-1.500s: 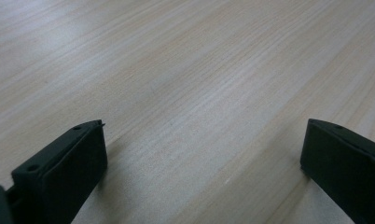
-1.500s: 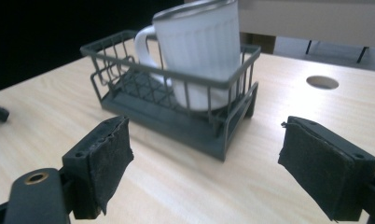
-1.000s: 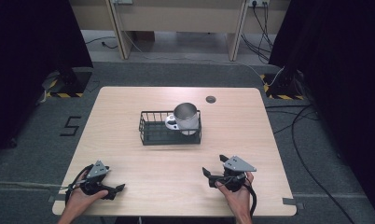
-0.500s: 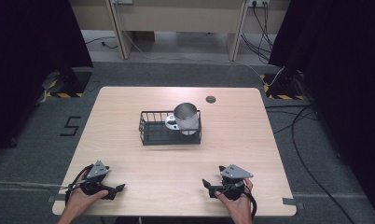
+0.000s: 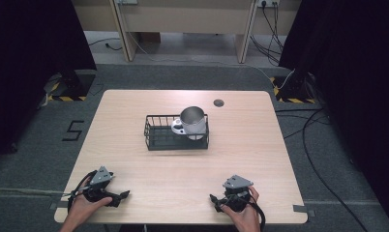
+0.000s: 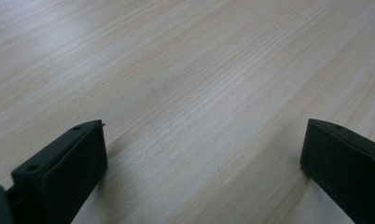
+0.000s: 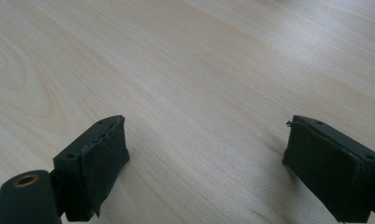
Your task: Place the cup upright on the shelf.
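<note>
The left gripper rests low on the wooden table near its front edge, jaws spread wide with nothing between them; the left gripper view looks past those jaws onto bare wood grain, and the left hand wraps the gripper's body from behind. The right gripper lies likewise near the front edge, well apart from the left one, its jaws also parted and empty, with bare tabletop between them in the right gripper view; the right hand holds it from behind. Ahead of both grippers, well apart from either and roughly between them toward the table's middle, sits a black wire basket. A metal cup stands in the basket's end on the right gripper's side, with a white dish-like piece just beside it. Beyond the basket, a small dark round disc sits in the tabletop.
</note>
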Motion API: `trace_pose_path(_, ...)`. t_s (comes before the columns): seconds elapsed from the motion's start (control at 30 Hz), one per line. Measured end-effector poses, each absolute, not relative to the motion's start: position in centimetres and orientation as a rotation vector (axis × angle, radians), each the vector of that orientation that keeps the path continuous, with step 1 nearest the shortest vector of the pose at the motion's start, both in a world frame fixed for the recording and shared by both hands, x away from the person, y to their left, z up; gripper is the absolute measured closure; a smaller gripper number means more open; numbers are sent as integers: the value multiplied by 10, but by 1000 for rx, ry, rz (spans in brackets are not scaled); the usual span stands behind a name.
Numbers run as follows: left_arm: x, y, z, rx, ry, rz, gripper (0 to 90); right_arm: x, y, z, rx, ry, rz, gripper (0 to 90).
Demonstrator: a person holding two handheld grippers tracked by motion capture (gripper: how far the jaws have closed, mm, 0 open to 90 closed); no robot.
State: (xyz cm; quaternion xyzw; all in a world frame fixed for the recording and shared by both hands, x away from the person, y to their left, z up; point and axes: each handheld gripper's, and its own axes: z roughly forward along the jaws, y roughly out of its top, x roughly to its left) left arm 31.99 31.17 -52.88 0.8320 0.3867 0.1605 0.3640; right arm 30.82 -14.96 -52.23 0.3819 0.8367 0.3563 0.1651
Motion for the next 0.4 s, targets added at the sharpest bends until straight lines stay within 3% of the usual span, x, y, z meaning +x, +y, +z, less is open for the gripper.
trace_pose_path(0.4, 320, 312, -529, 2142, 995, 412, 0, 308, -149, -523, 1090, 2384, 1008, 102)
